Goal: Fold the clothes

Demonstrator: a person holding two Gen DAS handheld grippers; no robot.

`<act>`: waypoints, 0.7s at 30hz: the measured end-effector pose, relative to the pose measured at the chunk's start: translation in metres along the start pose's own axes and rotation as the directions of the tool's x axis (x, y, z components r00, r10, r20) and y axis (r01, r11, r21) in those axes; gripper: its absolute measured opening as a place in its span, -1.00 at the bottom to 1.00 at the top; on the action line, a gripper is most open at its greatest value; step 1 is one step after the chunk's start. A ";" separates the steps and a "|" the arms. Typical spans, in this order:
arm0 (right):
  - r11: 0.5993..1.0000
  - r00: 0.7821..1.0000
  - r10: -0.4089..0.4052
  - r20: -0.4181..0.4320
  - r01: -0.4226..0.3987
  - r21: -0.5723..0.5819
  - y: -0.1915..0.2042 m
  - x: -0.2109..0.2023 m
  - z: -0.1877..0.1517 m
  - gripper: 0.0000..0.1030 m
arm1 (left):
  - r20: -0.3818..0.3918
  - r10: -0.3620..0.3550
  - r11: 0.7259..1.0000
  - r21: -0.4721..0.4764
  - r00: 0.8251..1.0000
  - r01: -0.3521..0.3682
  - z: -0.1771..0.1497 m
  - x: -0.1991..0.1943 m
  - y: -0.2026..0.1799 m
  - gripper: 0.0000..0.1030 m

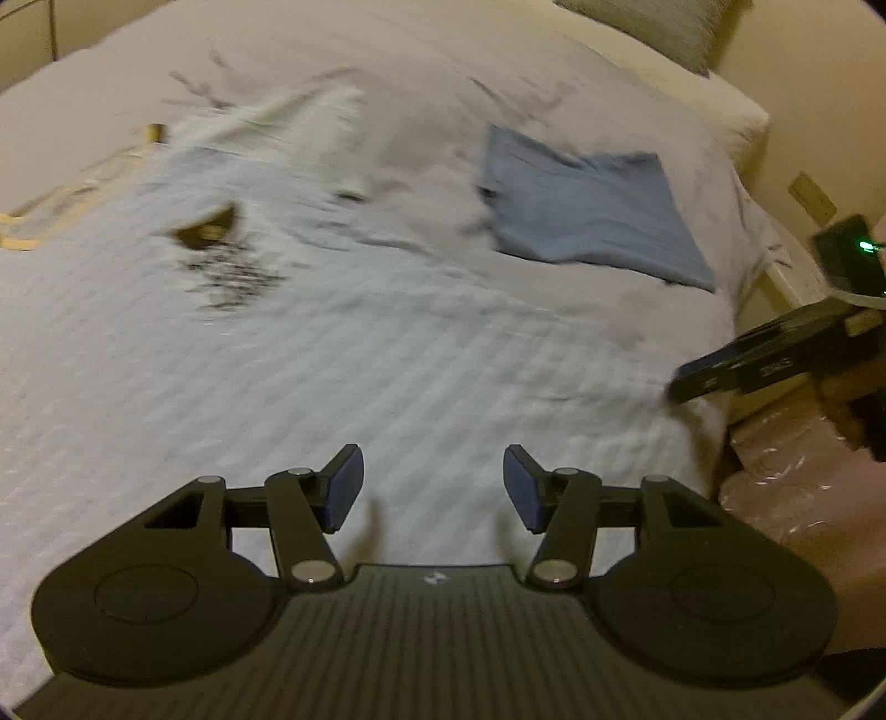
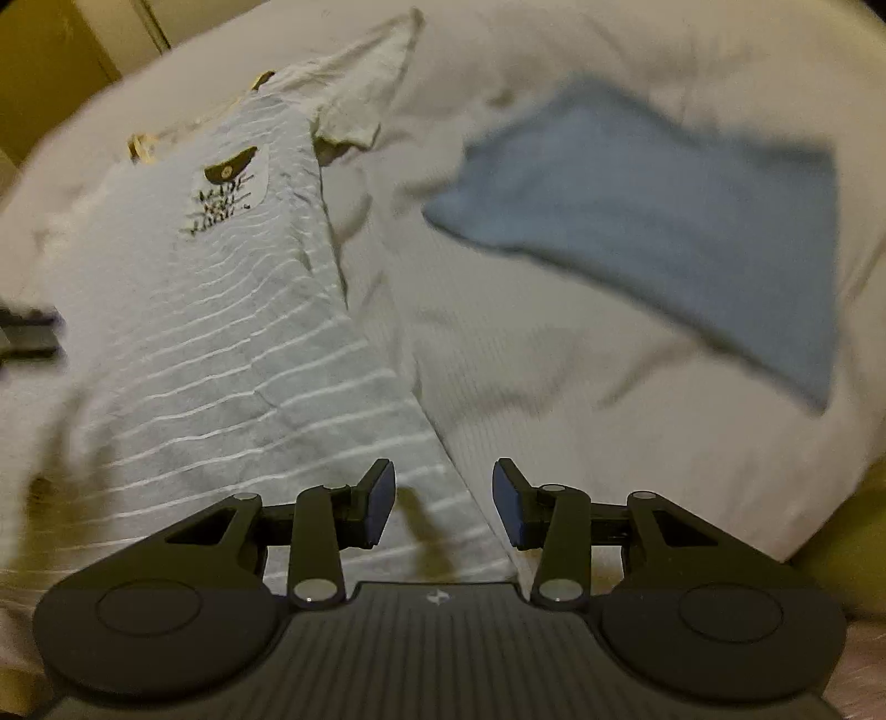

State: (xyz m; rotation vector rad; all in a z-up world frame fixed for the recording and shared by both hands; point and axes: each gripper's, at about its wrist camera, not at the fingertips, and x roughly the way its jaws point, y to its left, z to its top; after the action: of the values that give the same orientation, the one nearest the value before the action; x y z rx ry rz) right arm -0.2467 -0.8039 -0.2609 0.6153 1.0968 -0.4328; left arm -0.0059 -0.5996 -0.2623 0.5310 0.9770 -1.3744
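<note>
A pale striped T-shirt [image 2: 221, 343] with a dark chest print lies flat on the bed; it fills the left and middle of the left wrist view [image 1: 277, 360]. A folded blue garment [image 1: 587, 216] lies to its right, also in the right wrist view [image 2: 675, 232]. My left gripper [image 1: 433, 487] is open and empty, low over the shirt's lower part. My right gripper [image 2: 444, 501] is open and empty over the shirt's right bottom corner. The right gripper's body shows at the right edge of the left wrist view [image 1: 775, 354].
The bed [image 1: 637, 343] has a white cover. A pillow [image 1: 653, 27] lies at its head. A nightstand with a dark device and green light [image 1: 853, 249] stands at the right. Wrapped bundles [image 1: 797, 482] lie on the floor by the bed's right edge.
</note>
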 end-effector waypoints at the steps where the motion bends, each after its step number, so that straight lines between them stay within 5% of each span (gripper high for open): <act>1: 0.999 0.998 0.051 -0.025 -0.050 0.021 -0.010 0.004 -0.001 -0.17 | -0.013 0.002 1.000 0.012 1.000 -0.002 0.004 0.007 -0.010 -0.01; 3: 0.990 0.988 0.139 -0.070 -0.136 0.048 -0.025 0.016 -0.004 -0.20 | -0.038 0.010 0.999 0.046 0.999 -0.009 0.012 0.020 -0.027 -0.01; 7: 0.982 0.977 0.187 -0.102 -0.184 0.039 -0.031 0.013 -0.015 -0.95 | -0.057 0.032 0.992 0.121 0.998 -0.025 0.031 0.029 -0.039 -0.01; 15: 0.981 0.980 0.156 -0.125 -0.168 -0.092 -0.016 -0.003 -0.046 -0.96 | -0.124 0.043 0.983 0.185 0.991 -0.019 0.043 0.048 -0.049 0.02; 21: 0.981 0.996 0.024 -0.087 -0.040 -0.191 -0.011 -0.009 -0.048 -0.76 | -0.138 0.085 0.979 0.198 0.987 -0.057 0.008 0.027 -0.050 0.02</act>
State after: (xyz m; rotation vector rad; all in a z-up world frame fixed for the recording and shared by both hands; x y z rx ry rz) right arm -0.2904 -0.7804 -0.2705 0.4828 1.1915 -0.2707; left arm -0.0543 -0.6292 -0.2692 0.8153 0.9371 -1.3881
